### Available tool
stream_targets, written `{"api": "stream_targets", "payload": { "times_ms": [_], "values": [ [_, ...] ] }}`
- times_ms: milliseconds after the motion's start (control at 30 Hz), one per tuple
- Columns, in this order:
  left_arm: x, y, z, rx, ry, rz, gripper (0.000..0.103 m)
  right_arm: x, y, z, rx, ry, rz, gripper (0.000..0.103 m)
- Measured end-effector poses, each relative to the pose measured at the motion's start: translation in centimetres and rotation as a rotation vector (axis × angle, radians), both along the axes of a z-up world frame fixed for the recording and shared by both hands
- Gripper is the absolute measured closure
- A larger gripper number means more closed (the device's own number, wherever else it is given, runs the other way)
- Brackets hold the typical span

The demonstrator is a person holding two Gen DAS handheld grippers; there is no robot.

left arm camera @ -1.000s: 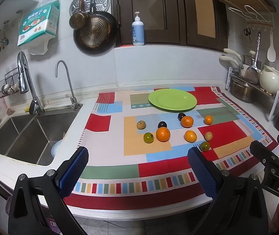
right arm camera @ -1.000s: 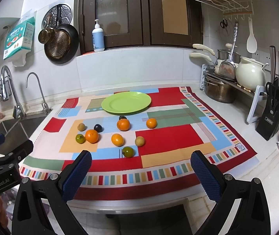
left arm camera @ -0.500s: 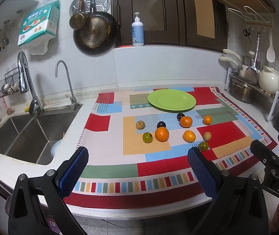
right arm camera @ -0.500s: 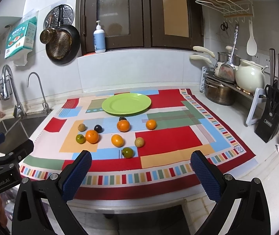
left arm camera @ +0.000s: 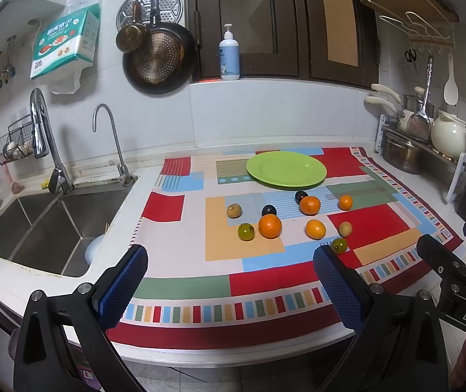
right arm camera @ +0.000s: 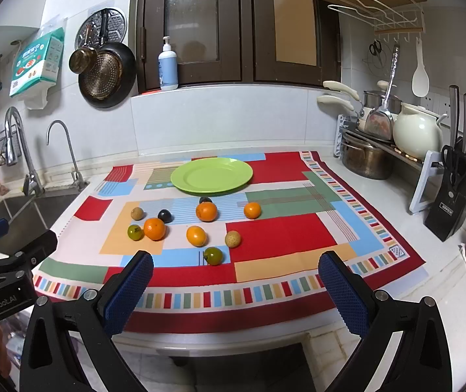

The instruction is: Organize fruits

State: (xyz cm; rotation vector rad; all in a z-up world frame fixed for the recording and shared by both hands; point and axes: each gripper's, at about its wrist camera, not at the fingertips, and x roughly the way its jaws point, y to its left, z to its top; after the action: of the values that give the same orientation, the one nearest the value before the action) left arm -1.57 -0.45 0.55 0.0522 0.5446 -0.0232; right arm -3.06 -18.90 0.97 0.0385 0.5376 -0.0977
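1. Left wrist view: ten small round fruits are lying loose on the multicoloured patchwork cloth (left arm camera: 180,202), none of them on the round lime-green plate (left arm camera: 286,169), which is sitting just behind them near the cloth's far edge.
2. The large orange fruit (left arm camera: 269,225) is resting just beside a green-yellow fruit (left arm camera: 246,231), with a dark plum-like fruit (left arm camera: 268,210) just behind it; a second green fruit (left arm camera: 339,245) is lying nearest the cloth's front edge.
3. Right wrist view: a tan speckled fruit (right arm camera: 233,238) is sitting between the second green fruit (right arm camera: 213,255) and the red patch.
4. The left gripper (left arm camera: 229,289) is hovering over the cloth's near edge, its blue-padded fingers spread wide and holding nothing.
5. The right gripper (right arm camera: 234,294) is likewise spread wide and empty.
6. A stainless double sink (left arm camera: 30,228) is lying to the left, and a black knife block (right arm camera: 455,202) is standing at the right.
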Motion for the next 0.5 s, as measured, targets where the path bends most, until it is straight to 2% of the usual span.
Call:
{"api": "stream_targets", "payload": {
  "times_ms": [500],
  "values": [
    [-0.05,-0.05,0.28,-0.001,0.000,-0.008,0.000,0.01,0.08,-0.02,0.000,0.001,-0.001,0.001]
  ]
}}
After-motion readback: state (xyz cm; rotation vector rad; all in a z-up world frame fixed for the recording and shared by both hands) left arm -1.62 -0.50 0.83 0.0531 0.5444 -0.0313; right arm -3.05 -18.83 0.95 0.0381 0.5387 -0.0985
